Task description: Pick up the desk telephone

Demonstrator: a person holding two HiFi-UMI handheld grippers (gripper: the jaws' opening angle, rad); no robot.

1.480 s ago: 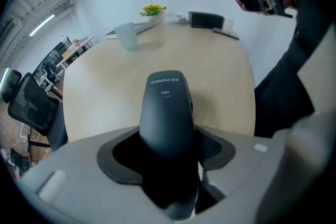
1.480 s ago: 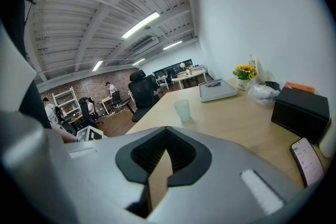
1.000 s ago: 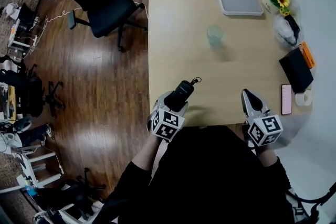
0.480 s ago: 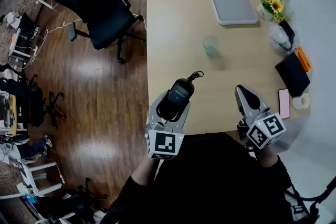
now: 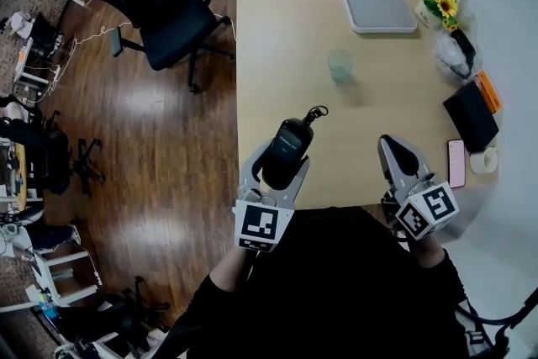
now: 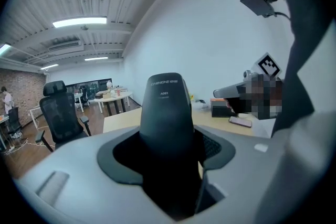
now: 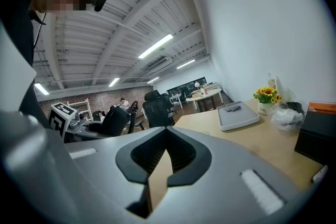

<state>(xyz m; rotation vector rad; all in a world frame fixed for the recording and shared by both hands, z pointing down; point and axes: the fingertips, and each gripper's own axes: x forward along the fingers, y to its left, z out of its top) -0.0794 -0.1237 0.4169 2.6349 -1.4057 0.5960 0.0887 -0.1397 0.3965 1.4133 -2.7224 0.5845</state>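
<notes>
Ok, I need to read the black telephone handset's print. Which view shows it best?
The left gripper view: the black telephone handset fills the centre, held in the left gripper, print legible. The head view shows it small, from above. The right gripper view does not show it clearly.

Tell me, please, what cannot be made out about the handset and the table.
- Handset lower end: left gripper view, buried between the left gripper's jaws.
- Handset cord: head view, too small to trace.
- Smartphone: right gripper view, cut off by the edge.
- Tray contents: head view, too small to name.
</notes>
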